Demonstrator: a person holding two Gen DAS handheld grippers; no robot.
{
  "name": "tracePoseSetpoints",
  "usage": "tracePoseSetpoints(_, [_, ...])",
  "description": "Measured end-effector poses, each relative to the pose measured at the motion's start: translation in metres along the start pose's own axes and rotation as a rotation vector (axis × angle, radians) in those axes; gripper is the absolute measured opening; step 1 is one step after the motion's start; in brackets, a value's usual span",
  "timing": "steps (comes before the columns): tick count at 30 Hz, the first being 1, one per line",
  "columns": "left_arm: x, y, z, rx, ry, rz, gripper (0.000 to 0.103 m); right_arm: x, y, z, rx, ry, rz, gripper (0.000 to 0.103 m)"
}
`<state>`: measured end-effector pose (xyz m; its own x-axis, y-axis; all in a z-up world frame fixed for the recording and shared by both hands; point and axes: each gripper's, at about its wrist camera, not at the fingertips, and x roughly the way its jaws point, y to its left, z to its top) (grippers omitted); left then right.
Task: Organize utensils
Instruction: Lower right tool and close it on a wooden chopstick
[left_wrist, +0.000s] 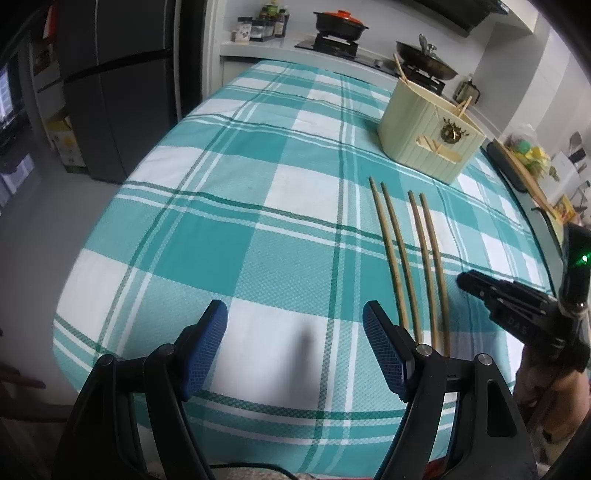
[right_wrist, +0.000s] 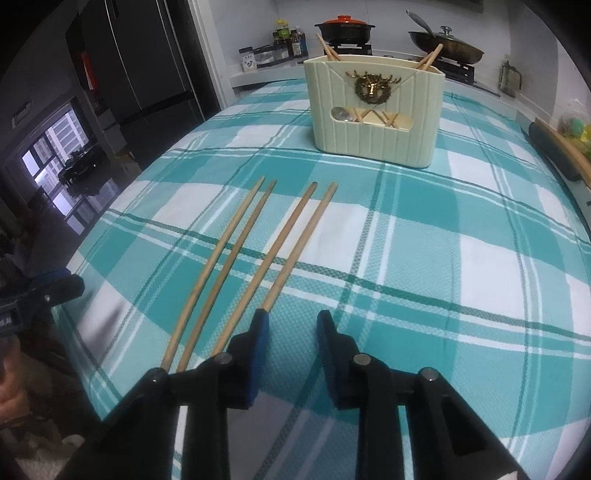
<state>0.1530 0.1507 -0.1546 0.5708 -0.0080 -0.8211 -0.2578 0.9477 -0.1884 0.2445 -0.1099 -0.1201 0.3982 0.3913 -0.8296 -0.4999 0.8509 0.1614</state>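
Note:
Several wooden chopsticks lie side by side on the teal checked tablecloth, pointing toward a cream utensil holder that has chopsticks inside. In the left wrist view the chopsticks lie right of my left gripper, with the holder beyond. My left gripper is open and empty above the cloth. My right gripper is open and empty, its left finger just over the near end of the rightmost chopstick. The right gripper also shows in the left wrist view.
A stove counter behind the table holds an orange-lidded pot, a lidded wok and bottles. A dark fridge stands at the left. A dark tray edge lies at the table's right side.

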Motion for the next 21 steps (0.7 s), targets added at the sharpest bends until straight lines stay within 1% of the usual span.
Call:
tracePoseSetpoints(1, [-0.001,0.000,0.000,0.001,-0.002,0.004,0.077,0.006,0.001,0.004,0.002,0.007,0.001,0.019])
tracePoseSetpoints(6, [-0.008,0.000,0.011,0.021,-0.031,0.023,0.077,0.036,0.003,0.020,0.047,0.045,0.031,0.018])
tracePoseSetpoints(9, [-0.005,-0.008,0.022,0.050,-0.032,0.014,0.079,0.045,0.014,0.024,0.007,0.049,0.003,0.018])
tracePoseSetpoints(12, [0.005,-0.026,0.032,0.118,-0.022,-0.008,0.082,0.045,0.018,0.023,-0.027,0.045,-0.037,0.014])
tracePoseSetpoints(14, [0.018,-0.040,0.034,0.163,-0.005,-0.018,0.083,0.042,0.017,0.021,-0.034,0.036,-0.068,0.011])
tracePoseSetpoints(16, [0.034,-0.052,0.033,0.192,0.030,-0.043,0.083,0.039,0.013,0.019,-0.027,0.029,-0.089,0.010])
tracePoseSetpoints(19, [0.055,-0.066,0.032,0.203,0.077,-0.069,0.083,0.034,0.008,0.014,-0.004,0.024,-0.095,0.010])
tracePoseSetpoints(21, [0.062,-0.073,0.032,0.202,0.083,-0.068,0.083,0.031,0.005,0.010,0.001,0.023,-0.109,0.010])
